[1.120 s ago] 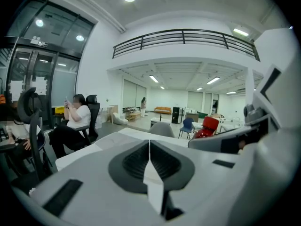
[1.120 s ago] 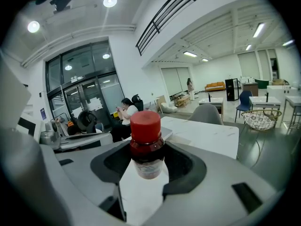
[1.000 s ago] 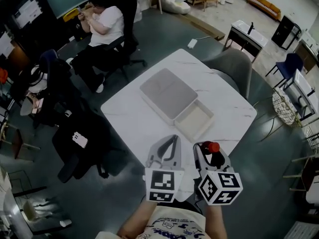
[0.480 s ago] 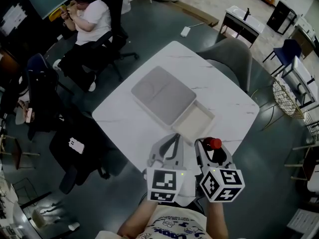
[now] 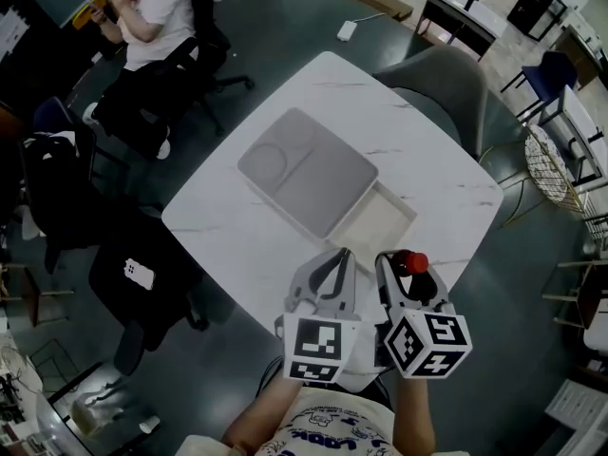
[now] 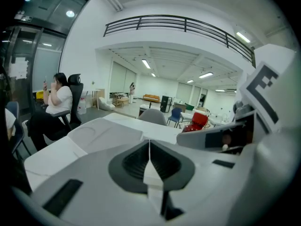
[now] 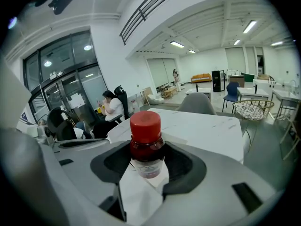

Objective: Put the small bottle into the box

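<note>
At table (image 5: 237, 245) edge, right gripper (image 5: 398, 275) holds small bottle (image 5: 412, 263), seemingly near box (image 5: 372, 224).

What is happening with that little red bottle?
A person has a pair of tongs in each hand. The right tongs are shut on the small bottle with the red cap, holding it upright above the near edge of the white table. The left tongs are shut with nothing in them. The box sits open just ahead, with no bottle in it yet.
</note>
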Motion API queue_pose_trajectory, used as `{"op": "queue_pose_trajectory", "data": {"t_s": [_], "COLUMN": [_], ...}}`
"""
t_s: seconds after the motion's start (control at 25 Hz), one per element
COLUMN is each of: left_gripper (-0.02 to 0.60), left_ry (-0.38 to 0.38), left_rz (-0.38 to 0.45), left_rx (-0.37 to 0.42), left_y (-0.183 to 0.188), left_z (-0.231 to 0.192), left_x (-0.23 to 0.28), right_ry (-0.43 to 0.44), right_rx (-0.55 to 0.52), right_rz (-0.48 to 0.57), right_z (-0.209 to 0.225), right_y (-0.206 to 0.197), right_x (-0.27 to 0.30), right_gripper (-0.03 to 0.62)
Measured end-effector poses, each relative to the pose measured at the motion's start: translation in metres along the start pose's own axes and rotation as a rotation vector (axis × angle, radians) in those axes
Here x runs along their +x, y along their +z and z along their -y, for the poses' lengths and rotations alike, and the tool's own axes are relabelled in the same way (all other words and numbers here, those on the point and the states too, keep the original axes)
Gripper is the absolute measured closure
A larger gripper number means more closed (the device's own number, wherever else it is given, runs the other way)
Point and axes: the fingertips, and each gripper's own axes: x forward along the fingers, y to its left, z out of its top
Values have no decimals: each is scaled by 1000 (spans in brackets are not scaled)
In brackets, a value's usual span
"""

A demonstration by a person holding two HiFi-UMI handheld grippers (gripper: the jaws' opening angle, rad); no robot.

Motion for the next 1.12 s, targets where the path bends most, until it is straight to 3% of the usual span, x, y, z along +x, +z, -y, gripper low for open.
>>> {"op": "queue_pose_trajectory", "data": {"t_s": [1.12], "left_gripper": [561], "left_ry": [-72], "left_rz": [-113], "left_rx": [-51], "left_y": [-37], "left_z": [-17], "left_x": [64], "right_ry": [-56], "right_rx": [22], "right_rz": [-101], "right_z": [24], "right_y": [-20], "right_x": [74], "right_gripper": [364]}}
